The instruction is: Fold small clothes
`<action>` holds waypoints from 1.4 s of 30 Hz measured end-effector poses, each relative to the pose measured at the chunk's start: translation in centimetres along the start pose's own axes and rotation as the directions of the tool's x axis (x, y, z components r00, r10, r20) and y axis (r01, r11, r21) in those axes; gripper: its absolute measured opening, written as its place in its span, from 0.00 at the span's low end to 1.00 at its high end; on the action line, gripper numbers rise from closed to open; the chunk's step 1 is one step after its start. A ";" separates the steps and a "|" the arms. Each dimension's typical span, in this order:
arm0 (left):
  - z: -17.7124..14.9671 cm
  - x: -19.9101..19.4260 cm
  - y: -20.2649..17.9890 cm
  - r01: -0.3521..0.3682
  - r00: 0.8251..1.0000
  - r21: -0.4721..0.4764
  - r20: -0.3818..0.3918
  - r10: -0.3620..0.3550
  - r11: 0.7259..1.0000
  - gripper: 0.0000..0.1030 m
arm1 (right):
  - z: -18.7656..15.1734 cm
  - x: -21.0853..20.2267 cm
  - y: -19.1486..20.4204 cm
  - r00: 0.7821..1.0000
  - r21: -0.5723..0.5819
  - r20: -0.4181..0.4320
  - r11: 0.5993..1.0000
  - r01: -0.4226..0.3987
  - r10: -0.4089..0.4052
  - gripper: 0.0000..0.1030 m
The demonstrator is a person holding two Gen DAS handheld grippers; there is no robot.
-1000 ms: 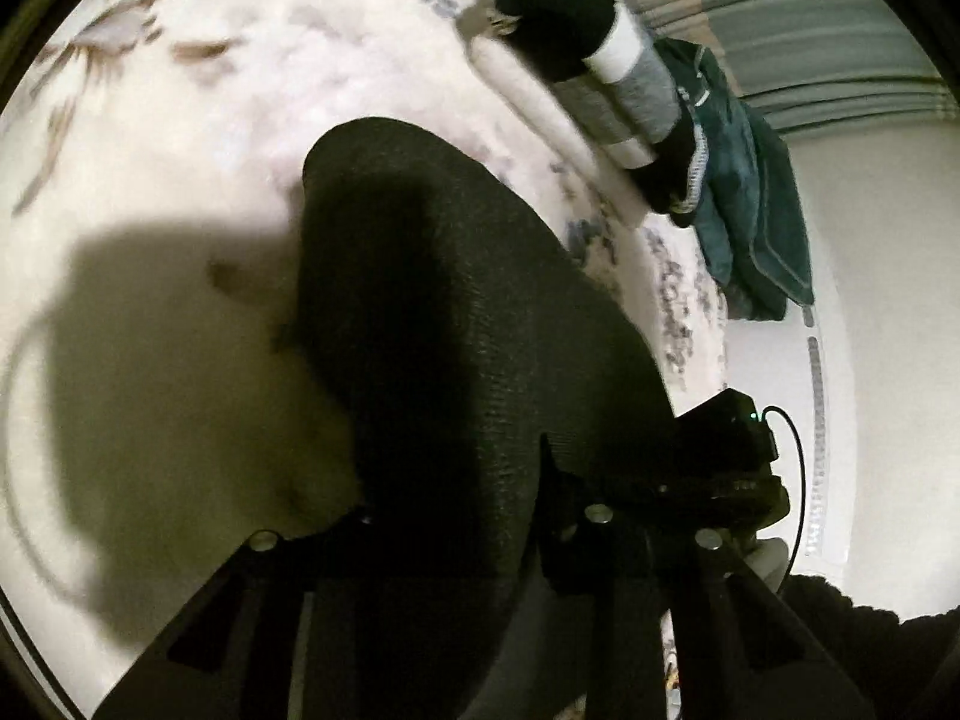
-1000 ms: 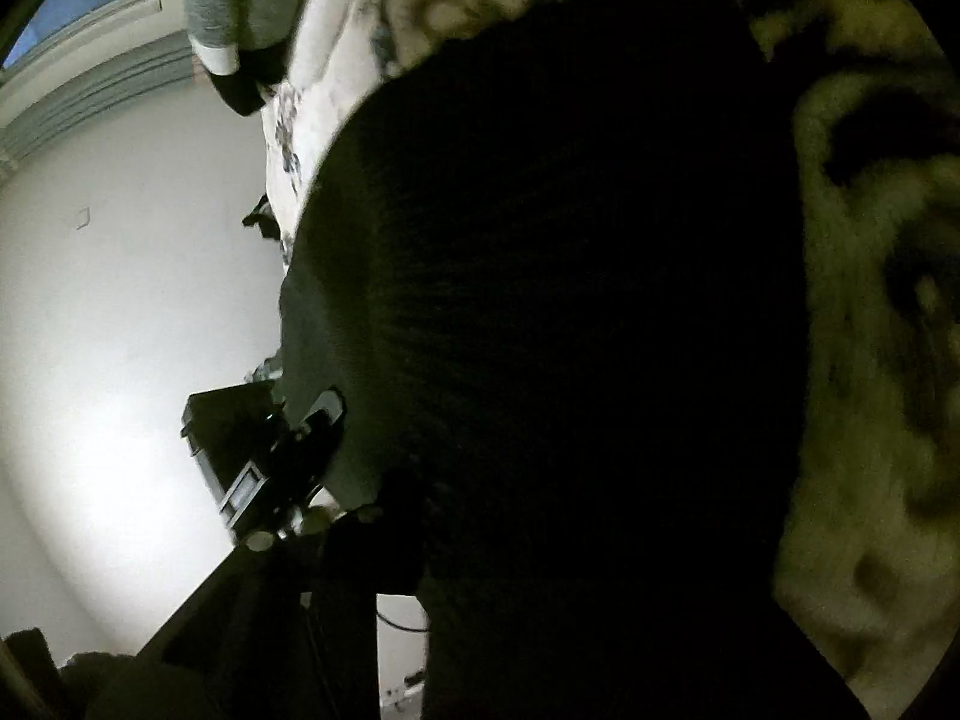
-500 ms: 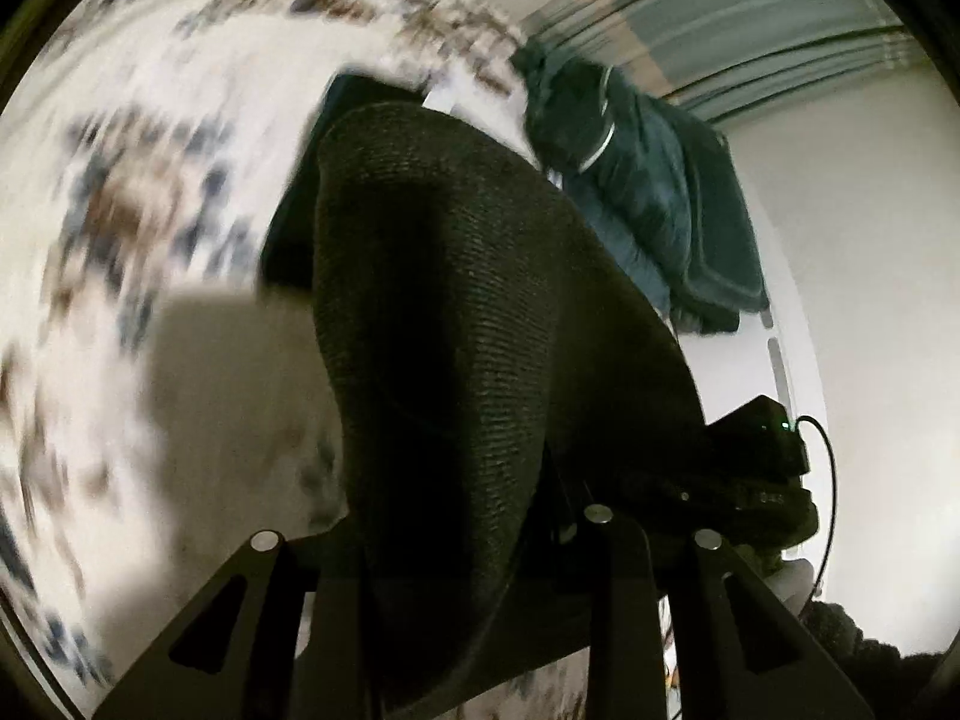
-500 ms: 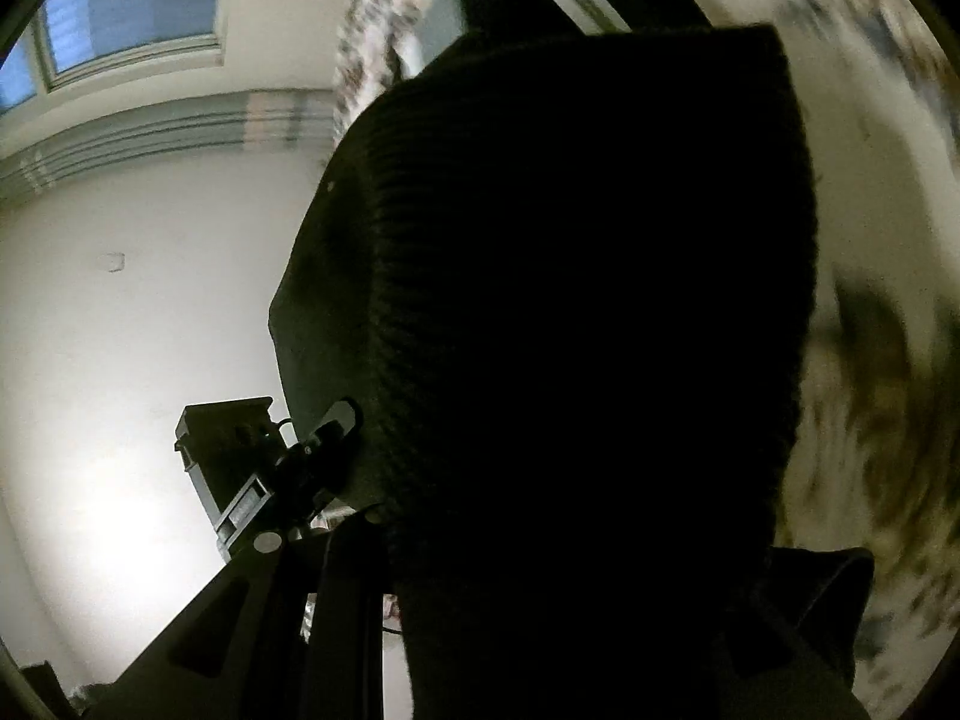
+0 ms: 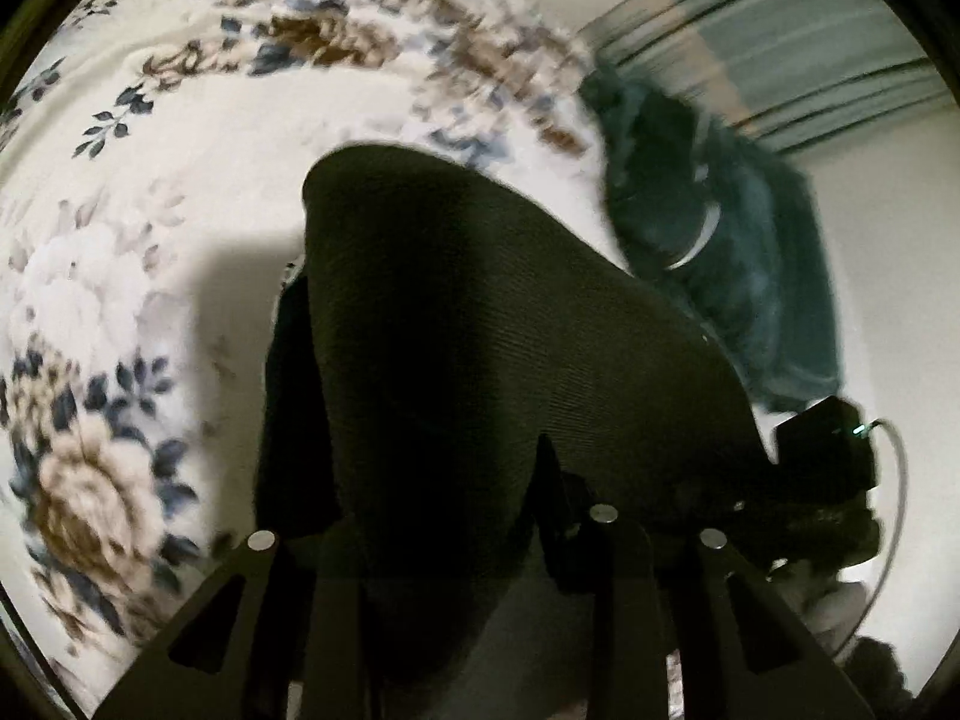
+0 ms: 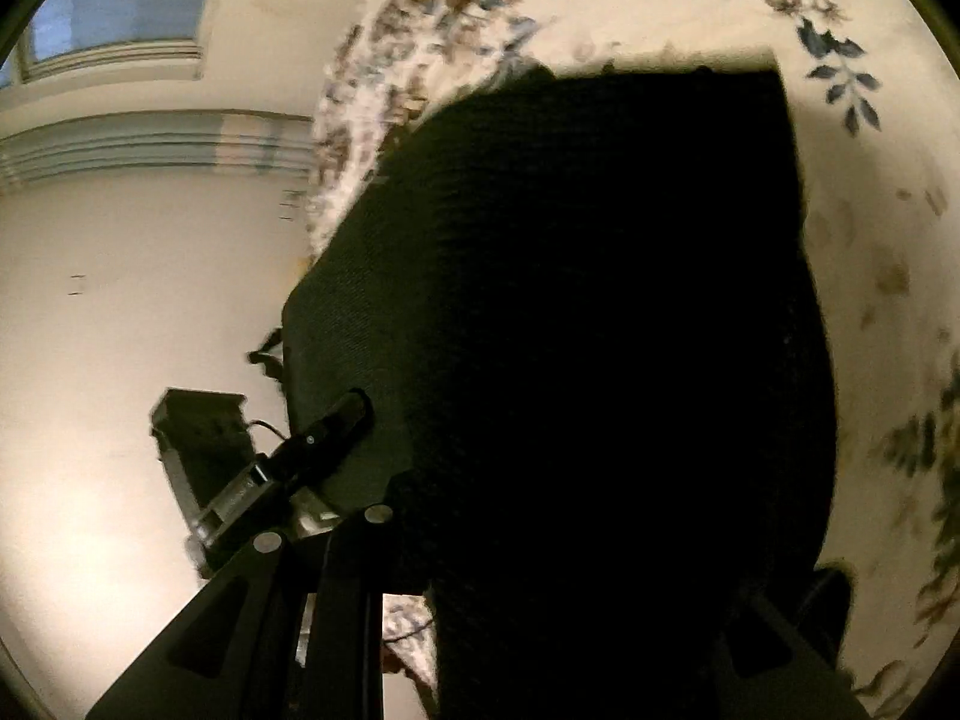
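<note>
A dark knitted garment (image 5: 480, 360) hangs between both grippers above a floral bedspread (image 5: 150, 210). My left gripper (image 5: 456, 546) is shut on one edge of it; the cloth drapes over the fingers and hides their tips. My right gripper (image 6: 540, 540) is shut on the other edge, and the garment (image 6: 600, 330) fills most of the right wrist view. The right gripper's body shows at the right of the left wrist view (image 5: 828, 456), and the left gripper's body shows at the left of the right wrist view (image 6: 288, 468).
A pile of teal clothes (image 5: 750, 252) lies at the far edge of the bedspread. A white wall (image 6: 120, 300) with a grey moulding and a window (image 6: 120, 0) stands beyond the bed edge.
Both grippers have swung with the garment held between them. The striped socks seen a second ago have left the view, and more floral bedspread shows under the garment.
</note>
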State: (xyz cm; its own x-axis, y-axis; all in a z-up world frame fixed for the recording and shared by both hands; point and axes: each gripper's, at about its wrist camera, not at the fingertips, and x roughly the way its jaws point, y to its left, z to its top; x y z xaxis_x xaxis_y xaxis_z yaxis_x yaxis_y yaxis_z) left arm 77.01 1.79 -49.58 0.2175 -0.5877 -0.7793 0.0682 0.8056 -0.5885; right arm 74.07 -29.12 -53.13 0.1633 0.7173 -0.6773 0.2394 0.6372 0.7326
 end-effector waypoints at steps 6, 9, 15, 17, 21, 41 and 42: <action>0.0 0.0 0.0 -0.112 0.994 0.013 -0.009 0.112 0.994 0.47 | 0.5 -0.7 1.7 0.975 -0.045 0.058 0.975 0.219 -0.216 0.51; -0.9 -1.2 -1.1 -0.225 0.973 0.066 0.061 0.221 0.972 0.81 | -0.1 -3.1 0.4 0.915 -0.070 0.116 0.916 0.396 -0.387 0.55; -3.0 -3.6 -3.5 -0.410 0.905 0.111 0.173 0.389 0.905 1.00 | -5.0 -6.8 -0.2 0.748 -0.068 0.224 0.756 0.651 -0.624 0.99; -4.1 -4.3 -4.4 -0.460 0.880 0.123 0.199 0.432 0.879 1.00 | -6.7 -6.7 1.2 0.677 -0.071 0.267 0.687 0.723 -0.686 0.99; -6.8 -6.3 -6.7 -0.546 0.827 0.134 0.244 0.506 0.827 1.00 | -10.5 -7.9 4.0 0.600 -0.060 0.341 0.621 0.782 -0.723 1.00; -23.2 -25.4 -20.5 -0.578 0.764 0.151 0.445 0.467 0.802 1.00 | -36.1 -25.4 20.3 0.471 -0.033 0.614 0.576 0.817 -0.633 1.00; -23.9 -26.3 -21.0 -0.578 0.762 0.150 0.452 0.464 0.802 1.00 | -37.2 -26.1 20.9 0.471 -0.034 0.623 0.579 0.815 -0.625 1.00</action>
State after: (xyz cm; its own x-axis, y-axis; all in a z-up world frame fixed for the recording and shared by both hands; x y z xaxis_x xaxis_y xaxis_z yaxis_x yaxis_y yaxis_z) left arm 46.55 -1.46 -21.85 0.6373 -0.0403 -0.7696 0.0755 0.9971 0.0103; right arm 39.20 -24.09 -17.65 0.5230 -0.2364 -0.8189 0.2389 0.9629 -0.1254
